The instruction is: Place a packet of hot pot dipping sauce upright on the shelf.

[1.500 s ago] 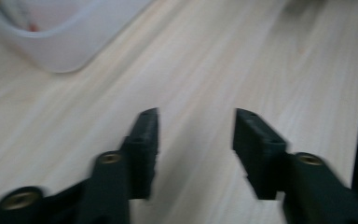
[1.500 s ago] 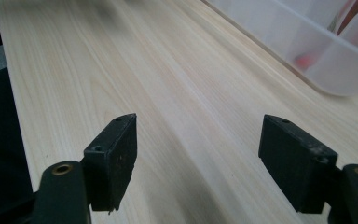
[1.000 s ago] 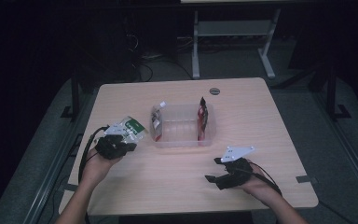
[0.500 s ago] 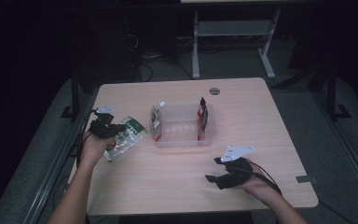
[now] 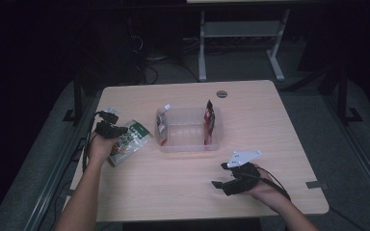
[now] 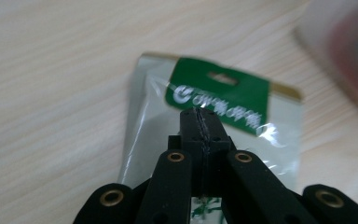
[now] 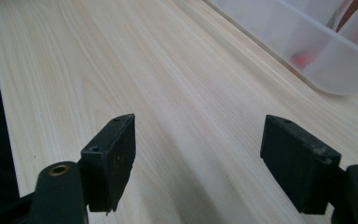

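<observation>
Green-labelled snack pouch (image 5: 129, 141) lies flat on the bench (image 5: 270, 120), just left of the clear plastic bin (image 5: 187, 145), and it looks like the next item to go in. The left tool (image 6: 200, 122) hovers over its green header, jaws pressed together with nothing between them, so I judge no grasp has been made yet. Two packets already stand inside the bin: a pale one (image 5: 162, 124) leaning at its left wall and a dark red one (image 5: 209, 120) at its right wall, with the middle bare. The right tool (image 7: 198, 140) rests low near the bench's front edge, jaws spread wide and holding nothing.
</observation>
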Available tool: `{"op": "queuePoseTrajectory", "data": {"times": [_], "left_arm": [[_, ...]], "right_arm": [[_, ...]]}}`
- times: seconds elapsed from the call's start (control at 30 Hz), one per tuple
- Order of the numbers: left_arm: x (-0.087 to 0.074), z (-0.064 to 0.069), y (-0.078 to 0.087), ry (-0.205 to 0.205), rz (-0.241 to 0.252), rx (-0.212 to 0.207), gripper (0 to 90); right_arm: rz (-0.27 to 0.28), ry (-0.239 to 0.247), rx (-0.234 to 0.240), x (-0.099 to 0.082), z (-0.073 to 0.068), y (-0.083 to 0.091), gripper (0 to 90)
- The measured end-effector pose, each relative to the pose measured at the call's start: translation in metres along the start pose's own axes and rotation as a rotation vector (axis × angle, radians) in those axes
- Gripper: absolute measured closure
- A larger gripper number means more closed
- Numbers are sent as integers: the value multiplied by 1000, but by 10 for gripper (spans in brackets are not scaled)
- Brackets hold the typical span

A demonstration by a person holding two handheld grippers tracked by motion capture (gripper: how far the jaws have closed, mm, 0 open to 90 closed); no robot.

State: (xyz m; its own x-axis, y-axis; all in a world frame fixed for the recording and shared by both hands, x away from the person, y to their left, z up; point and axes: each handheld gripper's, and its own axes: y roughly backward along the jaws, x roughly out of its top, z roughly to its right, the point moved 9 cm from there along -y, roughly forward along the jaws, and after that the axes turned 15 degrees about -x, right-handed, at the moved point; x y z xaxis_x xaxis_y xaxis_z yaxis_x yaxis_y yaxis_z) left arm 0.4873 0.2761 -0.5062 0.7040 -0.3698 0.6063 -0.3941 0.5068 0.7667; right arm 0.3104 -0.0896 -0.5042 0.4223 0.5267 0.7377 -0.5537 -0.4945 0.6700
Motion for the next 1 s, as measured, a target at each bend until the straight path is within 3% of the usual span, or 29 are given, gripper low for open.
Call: {"op": "queuePoseTrajectory", "data": {"times": [0.37,0.53,0.8,1.0], "left_arm": [[-2,-34,7,68,38,65,896],[-11,-42,4,94,5,74,896],[-23,-31,7,44,-14,4,896],[-28,-6,3,-32,-26,-82,896]], "right_arm": [[-5,3,3,-1,0,-1,260],[-7,5,1,-2,1,-2,260],[-8,-3,-1,-2,2,-1,260],[-7,3,2,-2,1,-2,260]]}}
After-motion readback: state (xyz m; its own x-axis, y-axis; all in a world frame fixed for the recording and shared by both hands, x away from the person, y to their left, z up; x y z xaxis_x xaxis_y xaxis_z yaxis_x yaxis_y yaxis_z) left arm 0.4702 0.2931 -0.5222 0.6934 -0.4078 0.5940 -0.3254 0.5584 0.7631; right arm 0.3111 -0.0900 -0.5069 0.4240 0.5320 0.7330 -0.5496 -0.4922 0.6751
